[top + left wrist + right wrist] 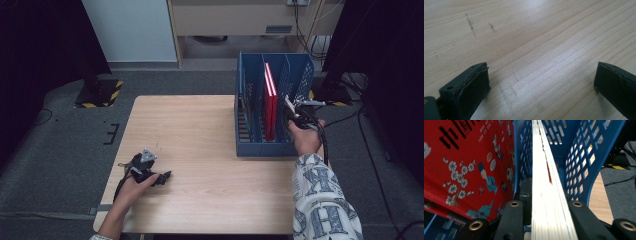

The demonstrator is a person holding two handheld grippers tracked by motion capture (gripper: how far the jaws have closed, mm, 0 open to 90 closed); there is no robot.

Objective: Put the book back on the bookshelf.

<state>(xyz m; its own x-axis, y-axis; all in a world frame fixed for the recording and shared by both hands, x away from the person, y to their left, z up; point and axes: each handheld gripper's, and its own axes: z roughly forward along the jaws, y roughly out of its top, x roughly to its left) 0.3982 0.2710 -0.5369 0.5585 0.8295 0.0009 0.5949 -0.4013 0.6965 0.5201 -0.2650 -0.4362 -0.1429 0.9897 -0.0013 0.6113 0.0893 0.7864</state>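
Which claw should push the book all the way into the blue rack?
The right claw. It is shut on the book at the blue rack. The left claw is open, far off on the table.

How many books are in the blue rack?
2, maybe more hidden: a red book standing in a middle slot of the blue rack, and another clamped by the right gripper beside it.

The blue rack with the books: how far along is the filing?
One red book already stands upright in a middle slot of the blue rack. In hand: the right gripper is clamped on the page edge of a second book in the next slot to the right, not yet released. The left gripper rests open on the bare table. Left: let go and withdraw.
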